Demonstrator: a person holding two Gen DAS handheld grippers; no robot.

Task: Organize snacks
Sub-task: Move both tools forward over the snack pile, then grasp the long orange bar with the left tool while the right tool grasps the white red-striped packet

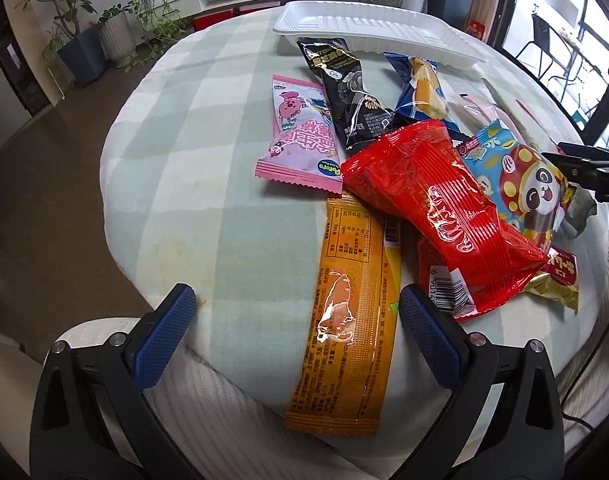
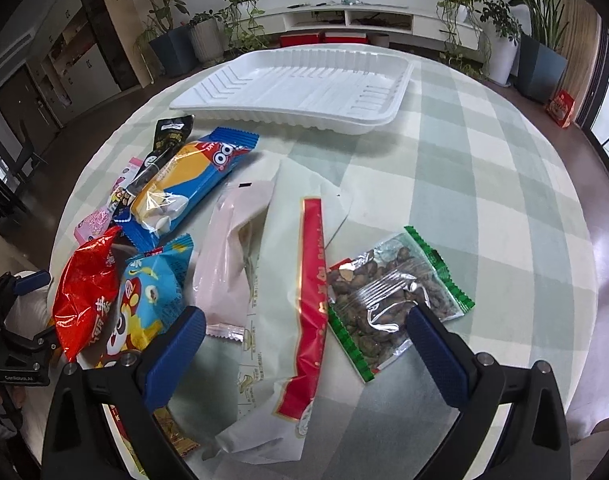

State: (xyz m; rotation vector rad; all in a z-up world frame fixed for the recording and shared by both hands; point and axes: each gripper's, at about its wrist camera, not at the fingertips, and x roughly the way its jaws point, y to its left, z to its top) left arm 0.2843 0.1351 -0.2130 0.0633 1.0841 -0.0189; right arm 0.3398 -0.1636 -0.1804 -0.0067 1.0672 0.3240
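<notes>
Snack packets lie scattered on a round table with a pale green check cloth (image 1: 208, 168). My left gripper (image 1: 298, 304) is open, its fingers on either side of a long orange packet (image 1: 344, 320). Beyond it lie a red bag (image 1: 436, 200), a pink packet (image 1: 300, 140), a black packet (image 1: 344, 92) and a panda packet (image 1: 520, 184). My right gripper (image 2: 304, 332) is open above a white bag with a red stripe (image 2: 308, 280); a clear nut packet (image 2: 392, 300) lies by its right finger. An empty white tray (image 2: 304, 88) sits at the table's far side.
A blue and yellow packet (image 2: 184, 184) and a pale pink packet (image 2: 232, 256) lie left of the right gripper. Bare cloth (image 2: 504, 200) spreads to the right. Potted plants (image 2: 208, 36), a white low cabinet (image 2: 364, 20) and the floor surround the table.
</notes>
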